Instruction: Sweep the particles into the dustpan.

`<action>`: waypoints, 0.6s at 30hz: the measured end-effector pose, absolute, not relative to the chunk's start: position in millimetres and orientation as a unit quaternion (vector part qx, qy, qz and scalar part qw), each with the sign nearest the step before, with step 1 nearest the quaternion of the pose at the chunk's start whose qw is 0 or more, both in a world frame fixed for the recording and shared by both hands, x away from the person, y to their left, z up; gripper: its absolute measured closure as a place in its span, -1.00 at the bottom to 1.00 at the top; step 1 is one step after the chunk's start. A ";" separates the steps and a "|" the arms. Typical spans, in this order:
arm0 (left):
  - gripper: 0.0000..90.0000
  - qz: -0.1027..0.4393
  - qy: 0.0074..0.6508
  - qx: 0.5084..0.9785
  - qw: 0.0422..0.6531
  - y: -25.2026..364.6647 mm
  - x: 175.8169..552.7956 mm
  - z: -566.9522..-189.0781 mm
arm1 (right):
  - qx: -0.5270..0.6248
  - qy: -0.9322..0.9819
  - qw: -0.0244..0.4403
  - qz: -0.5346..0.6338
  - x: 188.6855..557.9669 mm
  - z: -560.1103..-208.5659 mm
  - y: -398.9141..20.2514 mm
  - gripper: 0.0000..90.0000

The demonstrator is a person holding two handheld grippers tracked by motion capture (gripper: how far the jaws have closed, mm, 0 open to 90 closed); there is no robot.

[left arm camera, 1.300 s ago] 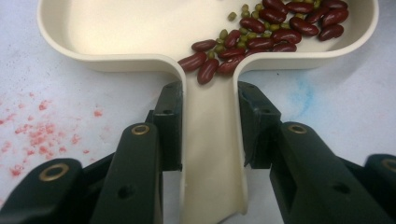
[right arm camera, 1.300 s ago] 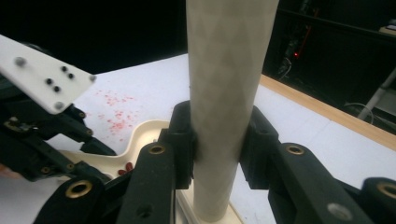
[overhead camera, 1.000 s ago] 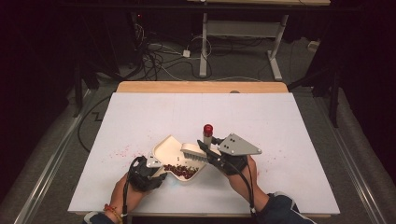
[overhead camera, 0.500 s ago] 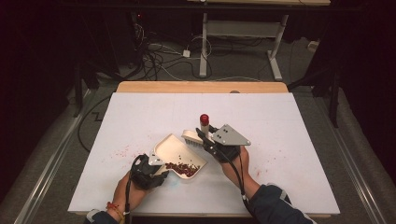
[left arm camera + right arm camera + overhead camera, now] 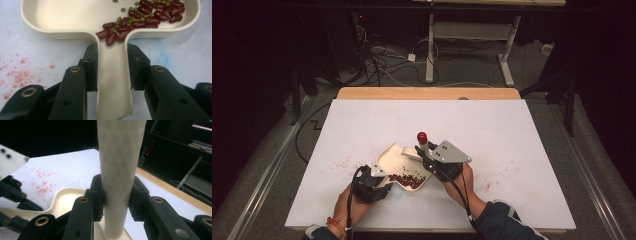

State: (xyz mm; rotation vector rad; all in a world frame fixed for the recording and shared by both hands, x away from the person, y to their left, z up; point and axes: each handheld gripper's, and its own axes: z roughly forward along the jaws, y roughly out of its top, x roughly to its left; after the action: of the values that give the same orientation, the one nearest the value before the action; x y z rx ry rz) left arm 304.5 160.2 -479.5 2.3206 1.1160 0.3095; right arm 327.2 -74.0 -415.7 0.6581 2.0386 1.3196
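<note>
Near the front edge of the white table (image 5: 522, 130), a cream dish (image 5: 398, 161) holds red beans (image 5: 150, 15) and green ones (image 5: 130, 20), its spout clamped by the left hand-held gripper (image 5: 112, 67), while the right hand-held gripper (image 5: 116, 195) grips an upright red-capped tube (image 5: 423, 141).

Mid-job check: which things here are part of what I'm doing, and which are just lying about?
In the job:
- cream dustpan, handle clamped by left gripper
- red and green beans in the dustpan
- brush handle with red tip, clamped by right gripper

Lying about:
- red specks on the table
- cables on the floor
</note>
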 end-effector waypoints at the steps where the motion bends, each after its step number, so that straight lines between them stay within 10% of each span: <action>1: 0.41 0.113 0.419 0.860 0.269 159.4 304.7 -479.7 | 0.249 0.771 0.308 0.498 324.3 -416.0 -72.4 0.55; 18: 0.41 0.128 0.444 0.842 0.280 150.8 306.2 -479.5 | 0.236 0.778 0.268 0.517 297.7 -412.0 -55.8 0.56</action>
State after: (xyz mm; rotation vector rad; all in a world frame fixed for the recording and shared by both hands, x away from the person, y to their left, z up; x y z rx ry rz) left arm 306.2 150.8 -479.5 2.2576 1.1896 0.3432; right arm 297.7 -55.8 -412.0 0.6376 2.0987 1.3950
